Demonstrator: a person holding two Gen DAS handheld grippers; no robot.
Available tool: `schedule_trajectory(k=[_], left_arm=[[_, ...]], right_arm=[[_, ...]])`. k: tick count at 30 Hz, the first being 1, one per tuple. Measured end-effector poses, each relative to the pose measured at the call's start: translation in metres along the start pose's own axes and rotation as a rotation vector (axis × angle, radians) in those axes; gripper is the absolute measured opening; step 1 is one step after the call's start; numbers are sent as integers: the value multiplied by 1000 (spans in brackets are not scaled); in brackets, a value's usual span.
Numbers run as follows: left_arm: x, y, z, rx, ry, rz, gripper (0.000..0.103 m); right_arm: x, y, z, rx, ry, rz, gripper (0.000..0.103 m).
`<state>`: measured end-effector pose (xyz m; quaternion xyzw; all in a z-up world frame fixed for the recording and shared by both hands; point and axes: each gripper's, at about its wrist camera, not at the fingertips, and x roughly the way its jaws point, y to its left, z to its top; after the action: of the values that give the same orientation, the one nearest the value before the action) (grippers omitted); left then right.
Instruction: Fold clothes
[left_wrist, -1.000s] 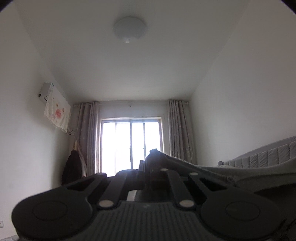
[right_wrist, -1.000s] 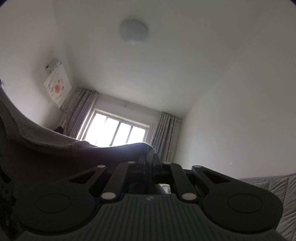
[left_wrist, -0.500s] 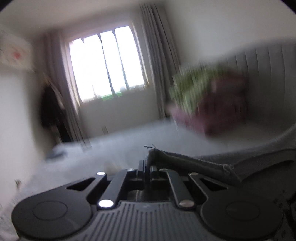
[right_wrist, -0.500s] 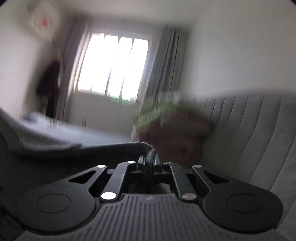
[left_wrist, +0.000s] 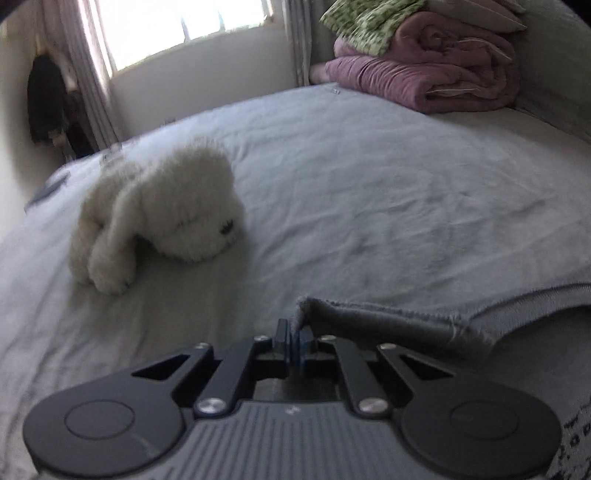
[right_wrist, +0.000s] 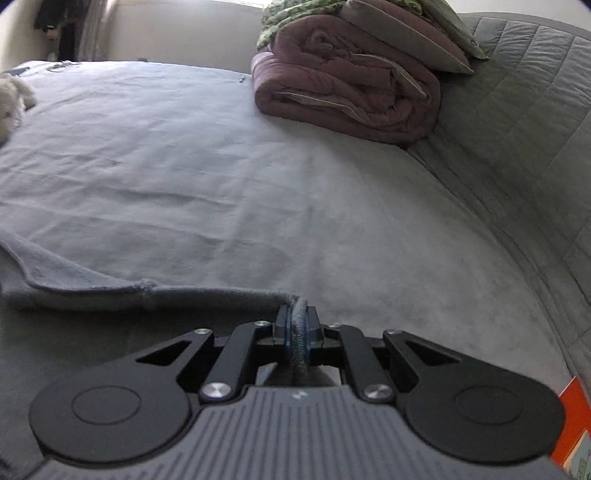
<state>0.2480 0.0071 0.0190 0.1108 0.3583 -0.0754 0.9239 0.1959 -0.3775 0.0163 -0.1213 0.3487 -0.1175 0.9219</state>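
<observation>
A grey garment (left_wrist: 406, 317) lies stretched between my two grippers, low over the pale bed sheet (left_wrist: 369, 184). My left gripper (left_wrist: 294, 332) is shut on one corner of its hem, and the cloth runs off to the right. In the right wrist view the same grey garment (right_wrist: 110, 291) comes in from the left, and my right gripper (right_wrist: 297, 325) is shut on its other corner, with a fold of cloth bunched between the pads. Both grippers point down at the bed.
A white plush toy (left_wrist: 159, 210) lies on the sheet ahead left of the left gripper. A rolled pink quilt (right_wrist: 351, 92) with green bedding on top sits at the far side by the padded grey headboard (right_wrist: 517, 110). An orange object (right_wrist: 572, 417) shows at the lower right edge.
Both grippers swung down from facing the ceiling and window to facing the bed, carrying the garment's hem down with them. Their grip on the cloth stayed the same.
</observation>
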Motion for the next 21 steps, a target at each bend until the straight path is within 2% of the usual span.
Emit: schedule_trajectory(k=[3,5,7,8,10,13,15,18,21], left_arm=[[2,7,-4,-30,27,-47,8],[0,12,-7,-45,51,-72,15],[-7,23,-12,-74,53,-72,32],[-11,29,-14,-90,51,-75,32],[-26,45,-18,-136,33,-99,34],[-46,67,-28,-196,30,-131,38],[-56,79,-38,-226,47,-135,39],[-65,93,-52,-297,61,-156,40],[-71,101,-64,-363,75,-206,47]], right_arm=[[-1,3,-7,-13,1,-10,8],[-3,8,-22,-63,26,8,8],[-2,14,-30,-113,53,-1,8],[-2,13,-31,-112,65,-5,9],[-8,2,-29,-51,66,-5,14],[-20,-12,-22,1,37,-26,15],[-28,-19,-18,18,18,-3,21],[-43,-28,-16,83,25,48,21],[-59,-33,-17,131,46,89,21]])
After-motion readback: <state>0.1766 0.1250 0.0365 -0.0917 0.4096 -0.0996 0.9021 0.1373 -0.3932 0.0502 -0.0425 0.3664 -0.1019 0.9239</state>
